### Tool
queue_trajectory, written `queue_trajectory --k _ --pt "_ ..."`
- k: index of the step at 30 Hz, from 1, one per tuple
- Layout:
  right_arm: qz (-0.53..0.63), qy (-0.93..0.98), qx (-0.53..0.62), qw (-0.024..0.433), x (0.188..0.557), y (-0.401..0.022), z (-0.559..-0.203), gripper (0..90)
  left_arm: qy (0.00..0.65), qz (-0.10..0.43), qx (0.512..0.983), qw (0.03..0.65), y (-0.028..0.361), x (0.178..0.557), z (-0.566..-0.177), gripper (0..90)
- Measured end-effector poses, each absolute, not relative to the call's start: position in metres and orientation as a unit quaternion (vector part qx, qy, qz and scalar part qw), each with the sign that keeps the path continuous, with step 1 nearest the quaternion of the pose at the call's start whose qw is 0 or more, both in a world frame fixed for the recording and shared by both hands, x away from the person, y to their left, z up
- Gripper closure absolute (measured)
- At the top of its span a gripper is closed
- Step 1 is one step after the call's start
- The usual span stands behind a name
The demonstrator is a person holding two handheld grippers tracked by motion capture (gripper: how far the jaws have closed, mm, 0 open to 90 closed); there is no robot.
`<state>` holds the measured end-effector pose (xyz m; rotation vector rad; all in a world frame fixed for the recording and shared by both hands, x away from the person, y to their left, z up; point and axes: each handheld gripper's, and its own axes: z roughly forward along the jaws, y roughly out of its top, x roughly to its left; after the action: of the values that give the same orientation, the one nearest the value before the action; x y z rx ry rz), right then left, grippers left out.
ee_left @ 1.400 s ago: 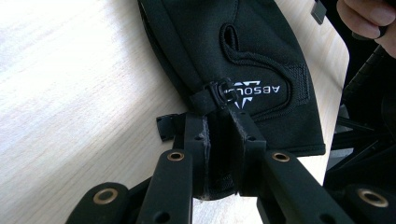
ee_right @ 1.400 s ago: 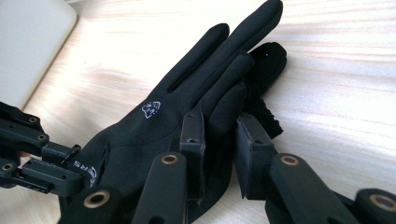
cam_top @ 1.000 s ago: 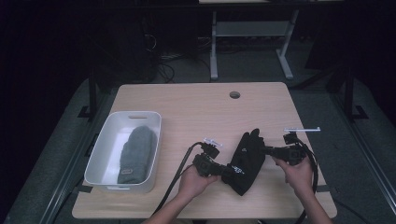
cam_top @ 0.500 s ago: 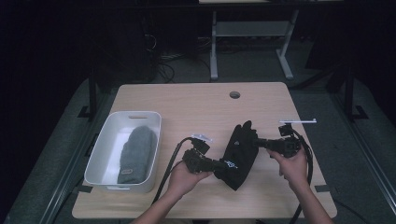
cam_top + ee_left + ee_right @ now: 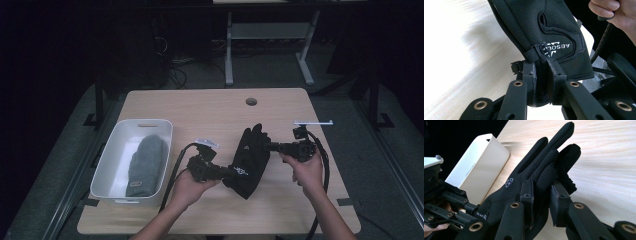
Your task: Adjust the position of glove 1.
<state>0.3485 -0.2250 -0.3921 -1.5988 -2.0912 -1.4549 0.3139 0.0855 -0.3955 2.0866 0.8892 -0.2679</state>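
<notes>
A black glove (image 5: pixel 250 160) with a white logo hangs above the table, stretched between my two grippers. My left gripper (image 5: pixel 231 172) is shut on its cuff edge; the left gripper view has the cuff and its small clip (image 5: pixel 539 51) pinched between the pads, with my left gripper (image 5: pixel 543 67) below the glove (image 5: pixel 544 22). My right gripper (image 5: pixel 265 146) is shut on the finger end. In the right gripper view the black glove (image 5: pixel 541 162) has its fingers pointing up and away, the thumb side caught in my right gripper (image 5: pixel 542 192).
A white bin (image 5: pixel 147 121) stands at the table's left with a grey knitted item (image 5: pixel 146 162) inside; the white bin (image 5: pixel 477 162) lies beyond the glove in the right gripper view. A round cable hole (image 5: pixel 251 101) is near the far edge. Bare wood stretches beyond the glove.
Both hands have raised the black glove off the table and carried it slightly left. Both grips have stayed the same.
</notes>
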Motion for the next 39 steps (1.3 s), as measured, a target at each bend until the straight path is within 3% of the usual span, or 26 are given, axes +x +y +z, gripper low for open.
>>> queue_trajectory --k 39 --pt "-0.503 -0.691 -0.508 0.108 0.369 -0.188 -0.371 74.5 0.365 -0.083 0.824 0.425 0.124 0.312 -0.373 79.0"
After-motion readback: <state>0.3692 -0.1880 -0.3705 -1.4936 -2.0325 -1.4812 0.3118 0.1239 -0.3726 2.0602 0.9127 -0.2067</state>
